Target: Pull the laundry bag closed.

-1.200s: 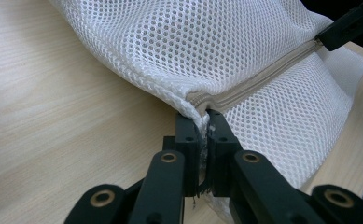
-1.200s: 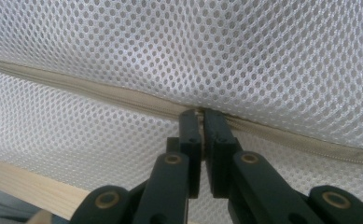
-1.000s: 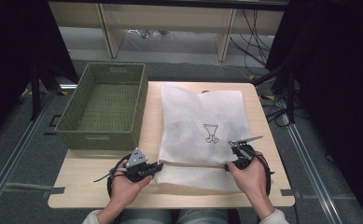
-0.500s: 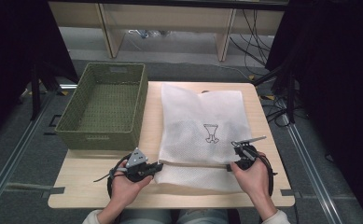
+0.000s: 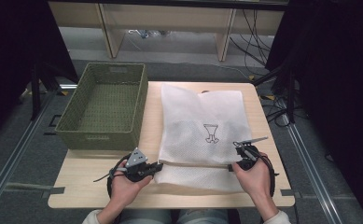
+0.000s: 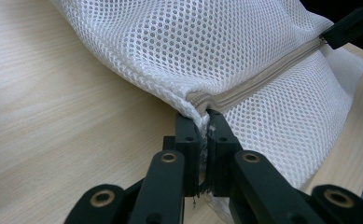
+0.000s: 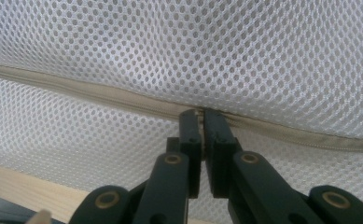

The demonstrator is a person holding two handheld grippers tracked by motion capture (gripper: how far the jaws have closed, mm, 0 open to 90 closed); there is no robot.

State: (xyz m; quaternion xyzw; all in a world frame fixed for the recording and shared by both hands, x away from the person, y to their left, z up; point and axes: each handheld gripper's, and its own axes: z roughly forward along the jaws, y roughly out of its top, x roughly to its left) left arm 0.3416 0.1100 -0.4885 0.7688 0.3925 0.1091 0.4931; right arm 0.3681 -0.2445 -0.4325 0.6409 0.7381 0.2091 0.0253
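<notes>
Mesh bag [image 5: 201, 126] between both hand-held grippers

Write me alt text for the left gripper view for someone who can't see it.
The left claw, seen from behind its two black jaws, is shut on the corner of a white mesh laundry bag where its beige zipper ends. The bag lies on a light wooden table.
</notes>
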